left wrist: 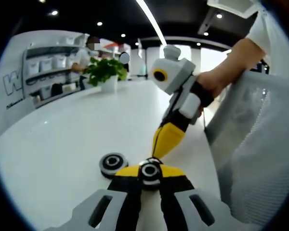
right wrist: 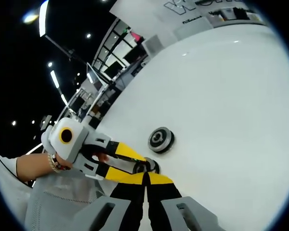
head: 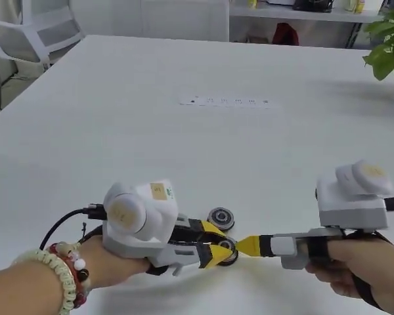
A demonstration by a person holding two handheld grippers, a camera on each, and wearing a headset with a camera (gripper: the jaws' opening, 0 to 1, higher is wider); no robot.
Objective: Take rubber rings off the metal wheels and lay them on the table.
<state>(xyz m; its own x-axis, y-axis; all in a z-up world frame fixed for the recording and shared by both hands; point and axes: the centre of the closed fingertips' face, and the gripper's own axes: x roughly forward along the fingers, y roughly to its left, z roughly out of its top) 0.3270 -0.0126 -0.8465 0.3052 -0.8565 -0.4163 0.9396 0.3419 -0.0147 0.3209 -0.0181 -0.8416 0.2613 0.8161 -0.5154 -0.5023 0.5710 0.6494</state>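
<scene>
Head view first: we look down on a plain white table (head: 184,151). A row of sockets (head: 224,101) is set flush in its middle, their markings too small to read. A white chair (head: 39,33) stands at the far left corner and a green plant (head: 389,46) at the far right. Near our edge the left gripper (head: 217,247) has its yellow-tipped jaws clamped on a metal wheel (head: 226,250). The right gripper (head: 239,247) comes in from the right, its tips touching that wheel. A second wheel (head: 220,218) lies flat on the table just behind it. Beaded bracelets (head: 62,275) circle the left wrist.

Over to the left gripper view: our own jaws pinch the metal wheel (left wrist: 150,171) from both sides, and the right gripper (left wrist: 156,153) points down onto its top edge. The second wheel (left wrist: 113,163) sits just to the left. The far wall carries a big letter W (left wrist: 12,82), with a smaller line under it that we cannot read. Shelves (left wrist: 48,62) hold white containers, a person (left wrist: 84,55) stands beside them, and a mesh chair back (left wrist: 250,144) fills the right.

Now the right gripper view: our jaws are pressed together with a thin seam between them, their tips at the held wheel's rim. We cannot tell whether they nip any rubber. The left gripper (right wrist: 137,166) grips the metal wheel (right wrist: 148,167), and the second wheel (right wrist: 161,138) lies apart on the table, its dark rubber ring (right wrist: 162,150) on. Grey lettering (right wrist: 180,6) starts with W; the rest is cut off.
</scene>
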